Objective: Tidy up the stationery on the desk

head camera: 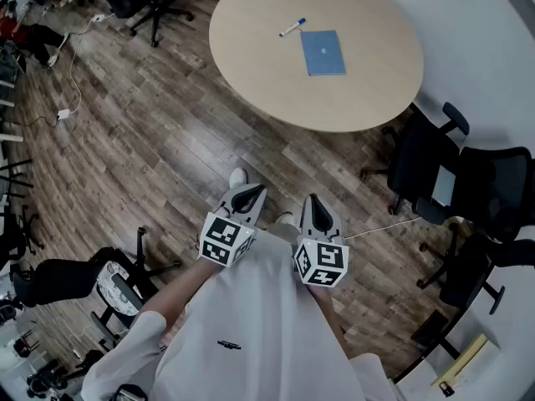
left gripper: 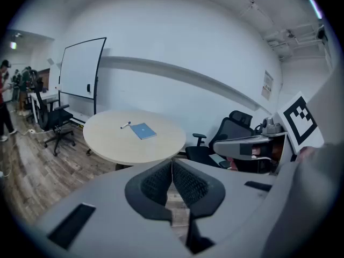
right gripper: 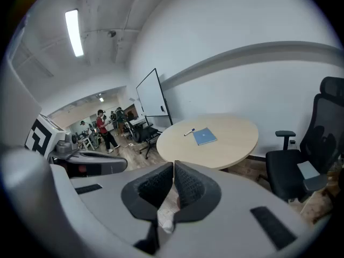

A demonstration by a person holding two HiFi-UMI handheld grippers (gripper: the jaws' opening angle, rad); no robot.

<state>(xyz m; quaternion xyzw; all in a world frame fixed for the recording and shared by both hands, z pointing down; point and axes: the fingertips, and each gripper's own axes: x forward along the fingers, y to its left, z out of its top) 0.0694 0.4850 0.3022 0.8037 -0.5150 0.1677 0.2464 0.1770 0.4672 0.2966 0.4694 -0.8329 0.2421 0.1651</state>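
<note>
Head view | left tool (head camera: 249,197): jaws pressed together, nothing held | right tool (head camera: 315,209): jaws together too, empty | both over the wood floor (head camera: 167,140), well apart from the round worktop (head camera: 351,98) | blue notebook (head camera: 323,53) flat on the worktop, marker (head camera: 292,27) just beside it

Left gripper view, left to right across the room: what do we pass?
whiteboard → marker → notebook → black chair
</note>
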